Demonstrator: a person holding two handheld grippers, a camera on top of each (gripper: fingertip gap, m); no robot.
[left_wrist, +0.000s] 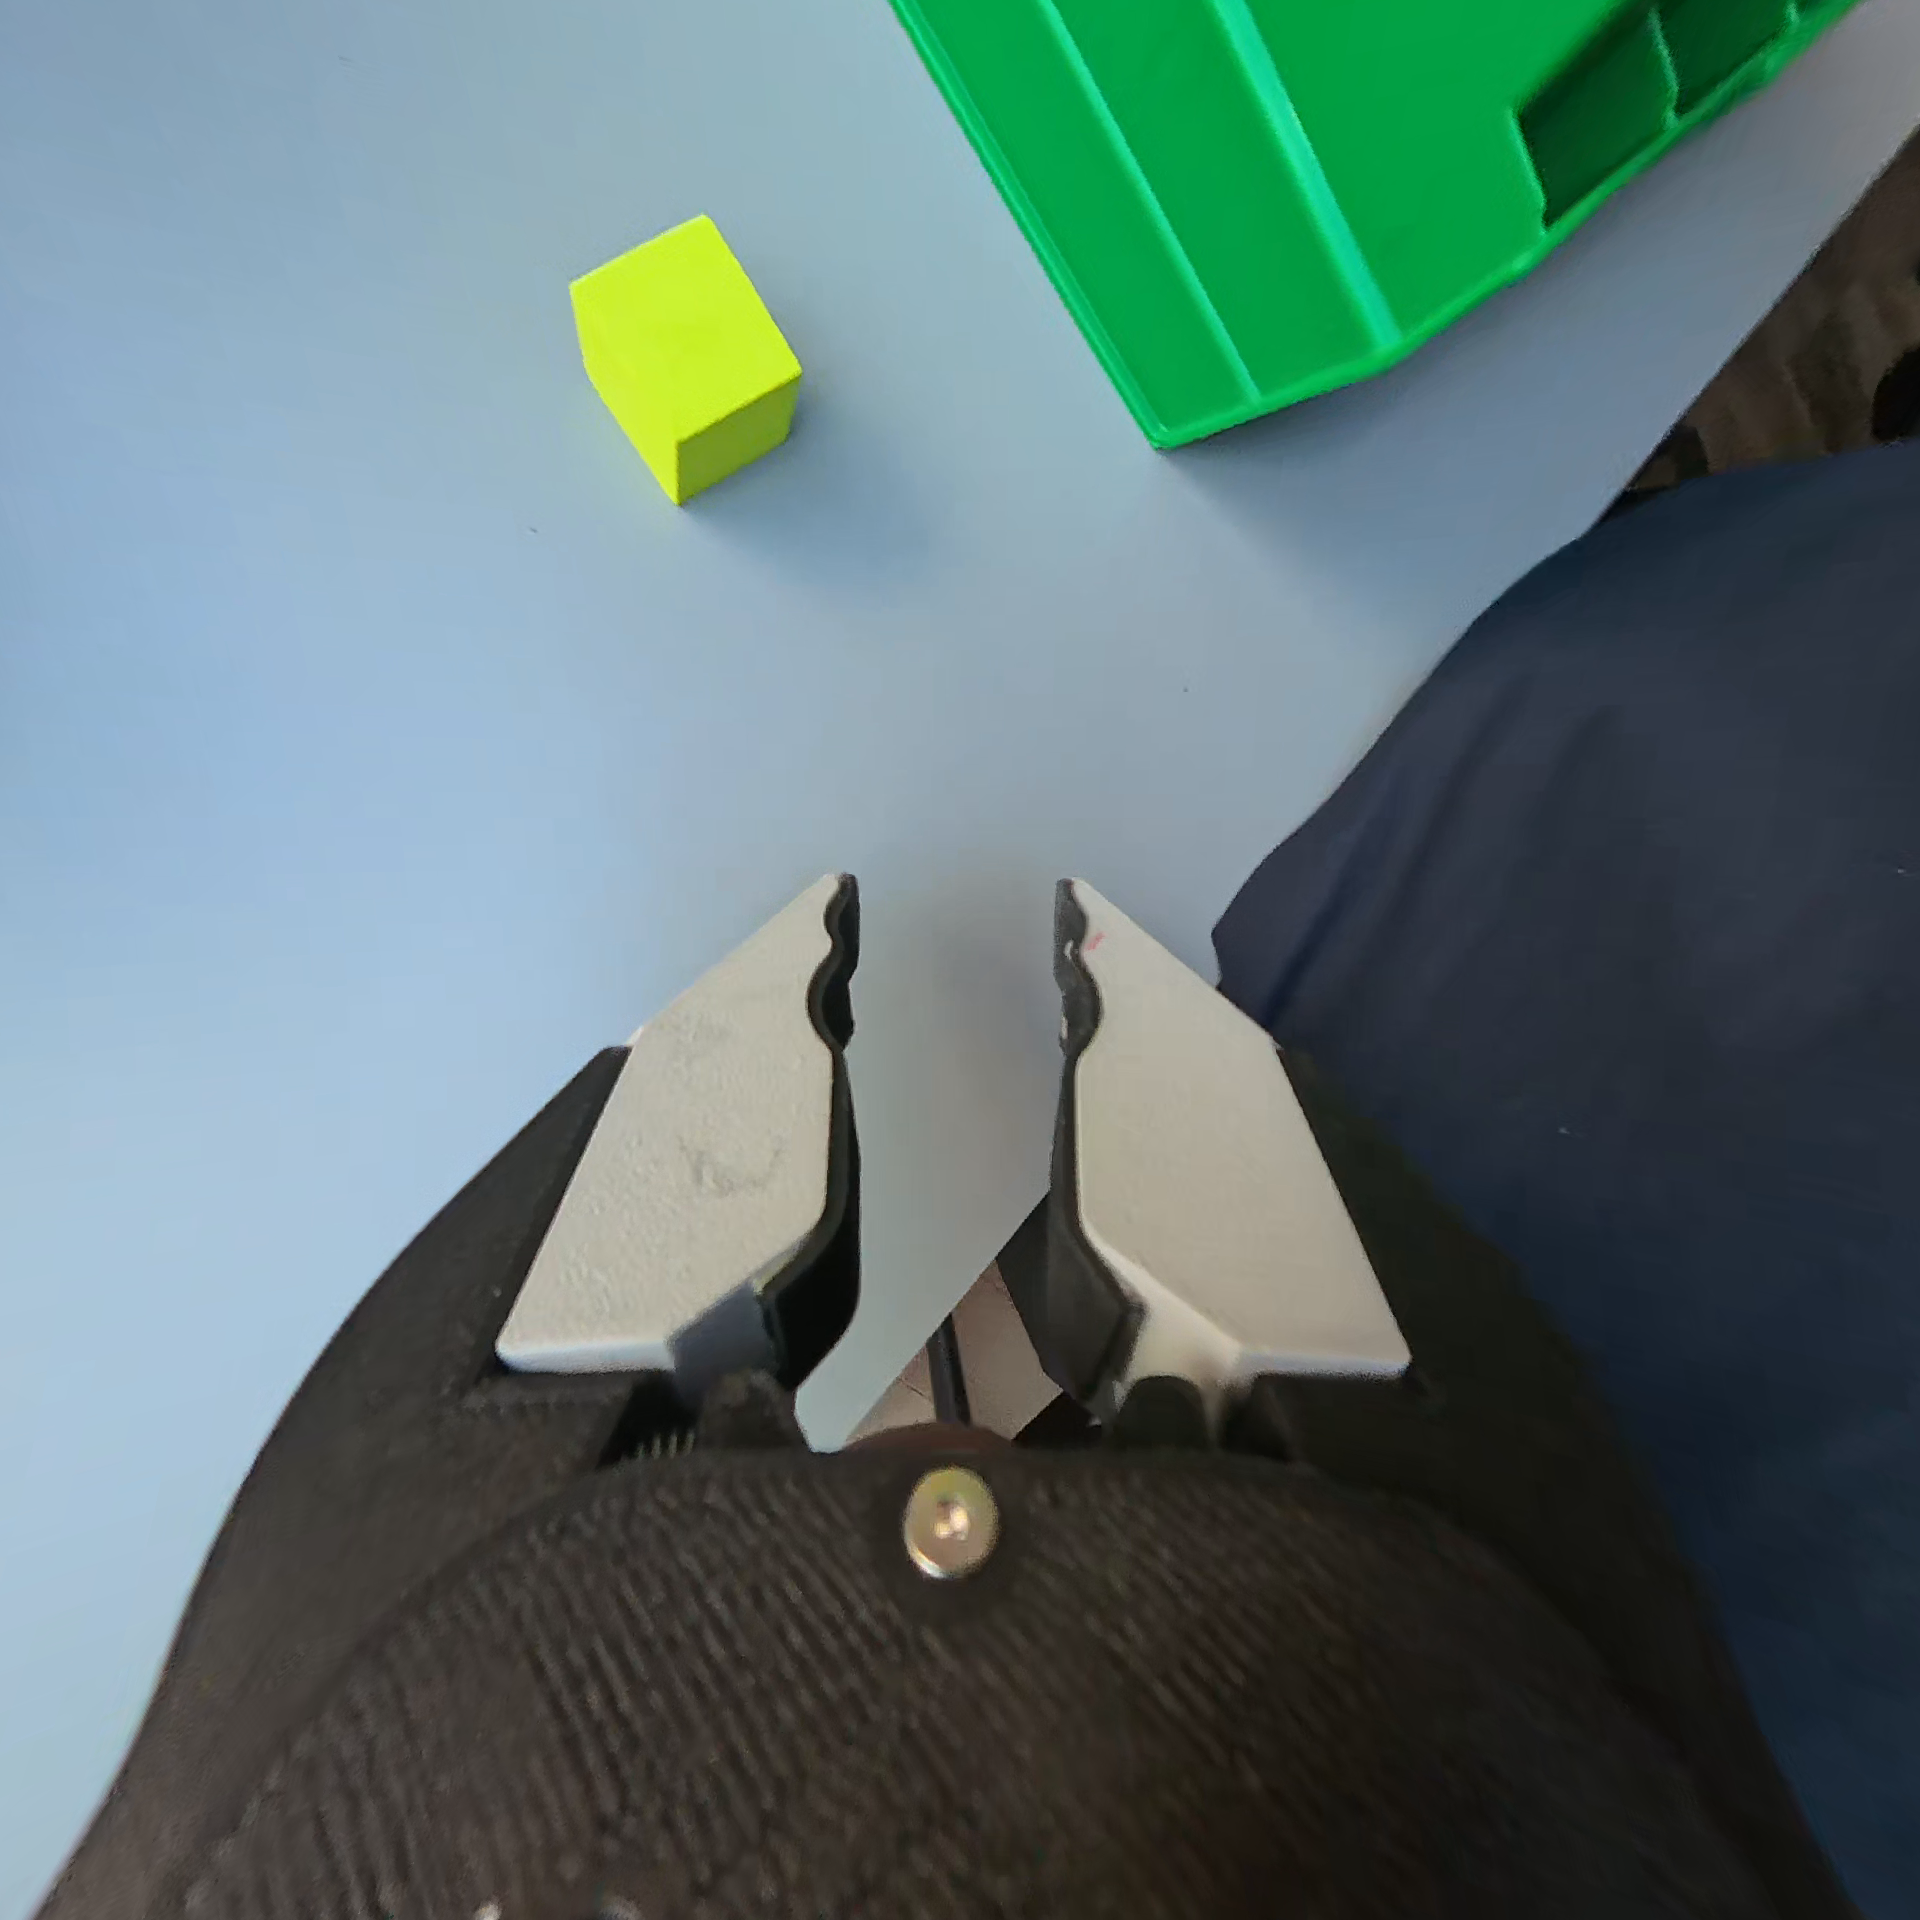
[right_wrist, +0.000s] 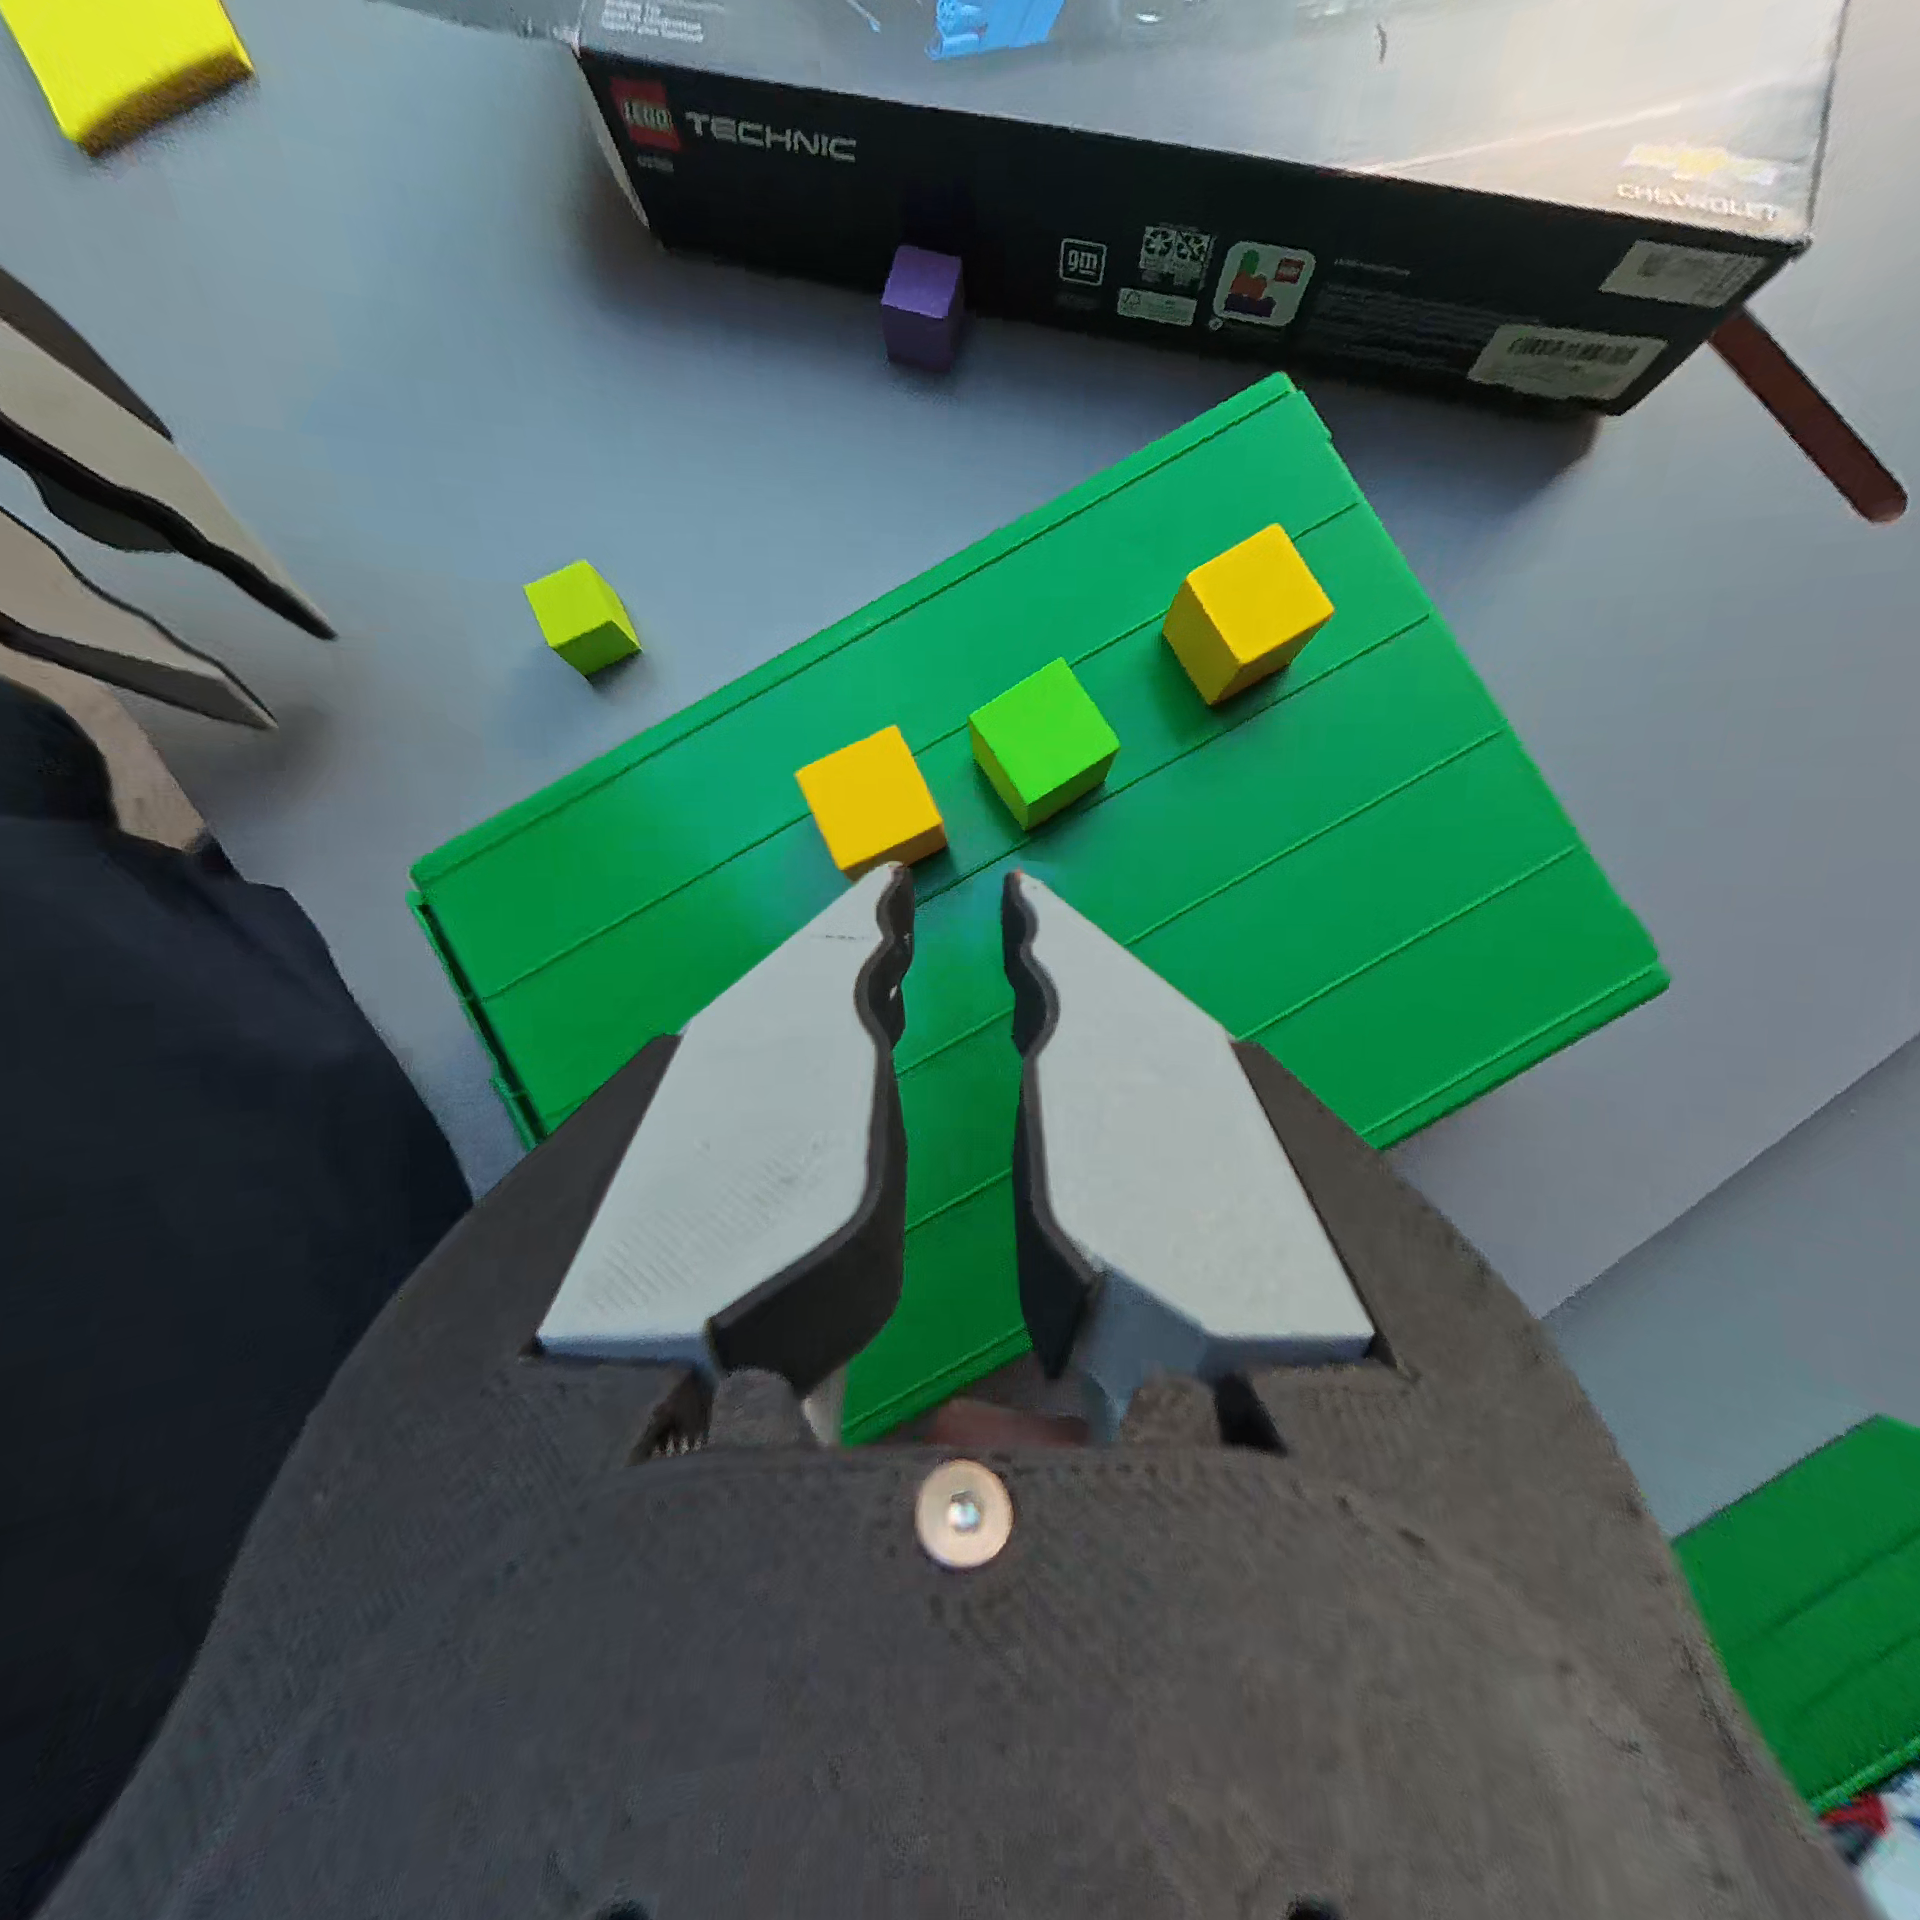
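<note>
Green plastic fills the middle of the right wrist view: an upturned green bin (right_wrist: 1299, 883) lies on the pale blue table (right_wrist: 416, 416), its ribbed base facing up. Three cubes stand in a row on it: a yellow cube (right_wrist: 868, 795) nearest, a green cube (right_wrist: 1042, 740) beside it, and a second yellow cube (right_wrist: 1247, 611) farther right. The right gripper (right_wrist: 956, 883) hangs over the bin with its jaws narrowly parted and nothing between them; its left fingertip sits just near the closest yellow cube, though contact is hard to judge.

Left of the bin, on the table, rests a lime cube (right_wrist: 580, 615). A purple cube (right_wrist: 923, 301) stands farther off against a black cardboard box (right_wrist: 1143, 208).

In the left wrist view, the left gripper (left_wrist: 956, 894) hovers above bare table, jaws moderately apart and empty, well short of the lime cube. Dark blue cloth (left_wrist: 1610, 935) lies at the near right.
</note>
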